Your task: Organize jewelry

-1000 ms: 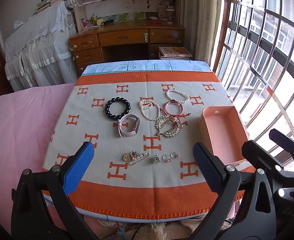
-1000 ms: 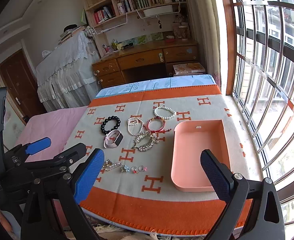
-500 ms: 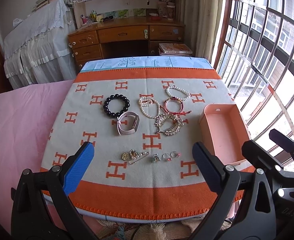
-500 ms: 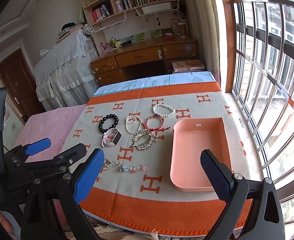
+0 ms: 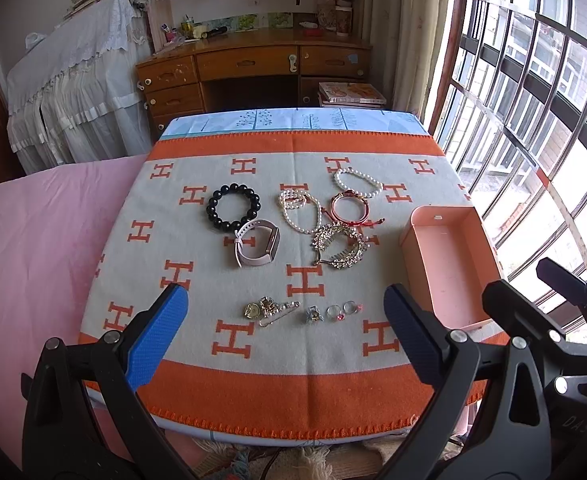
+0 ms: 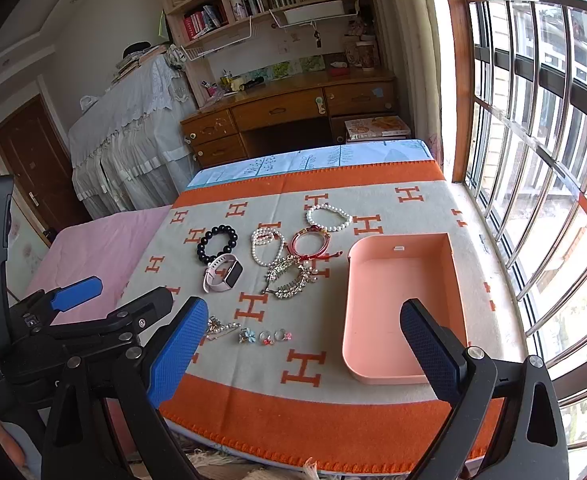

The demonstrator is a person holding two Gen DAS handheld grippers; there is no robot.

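A table covered by an orange and cream blanket (image 5: 197,376) patterned with the letter H, seen from two handheld grippers that hover over its near edge. Going left to right: the left gripper (image 5: 283,332) has its blue fingers spread wide and holds nothing; beyond it lie a black bead bracelet (image 5: 233,207), a pale pink smartwatch (image 5: 256,248) touching it, a looped pearl strand (image 5: 298,211), a sparkly hair comb (image 5: 339,246), a red bangle (image 5: 349,209) and a white pearl bracelet (image 5: 358,182), all bunched close together. Nearer the grippers sits a row of small pieces: a gold brooch with a pin (image 5: 269,309), then three little rings (image 5: 335,312). Further right is an open pink tray (image 6: 449,264), with no jewelry in it, and the right gripper (image 6: 305,350) hangs above its near corner, fingers likewise spread wide and holding nothing. No piece has been sorted yet, so this looks like the approach before the first pick. The next move probably calls for lowering one gripper onto a single item, likely a near small one, and pinching it without dragging its neighbours, then carrying it to the tray. Compared with a second earlier, both views have tilted slightly downward and edged closer, so the table fills more of each frame; the jewelry has not moved
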